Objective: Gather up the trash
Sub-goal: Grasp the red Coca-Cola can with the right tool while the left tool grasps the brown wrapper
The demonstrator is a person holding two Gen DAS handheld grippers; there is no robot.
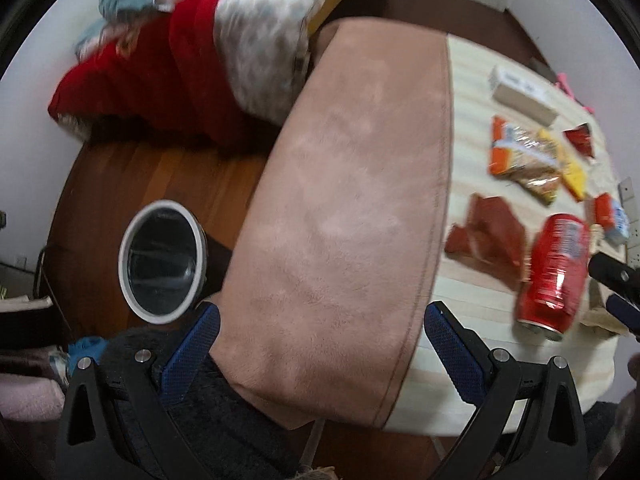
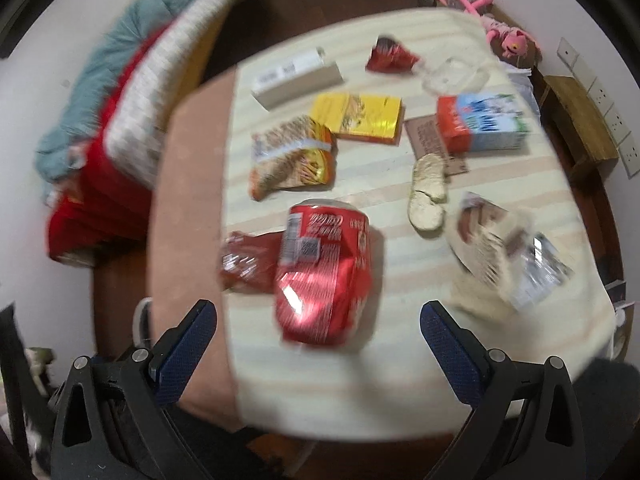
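Observation:
A crushed red soda can (image 2: 324, 276) lies on the striped table (image 2: 360, 392), just ahead of my open, empty right gripper (image 2: 320, 340). The can also shows in the left wrist view (image 1: 554, 272), with the right gripper's tips (image 1: 616, 288) beside it. A red wrapper (image 2: 248, 260) lies left of the can. Snack bags (image 2: 292, 156), a yellow packet (image 2: 360, 114), a carton (image 2: 480, 122) and crumpled wrappers (image 2: 504, 256) are spread on the table. My left gripper (image 1: 320, 332) is open and empty over a pink cushion (image 1: 340, 200). A white-rimmed bin (image 1: 162, 258) stands on the floor to its left.
A white box (image 2: 296, 76), a small red wrapper (image 2: 390, 56) and a clear dish (image 2: 456, 74) sit at the table's far side. Piled bedding (image 1: 200, 52) lies left of the cushion. A pink toy (image 2: 508, 36) and a wooden stand (image 2: 576, 120) are at the far right.

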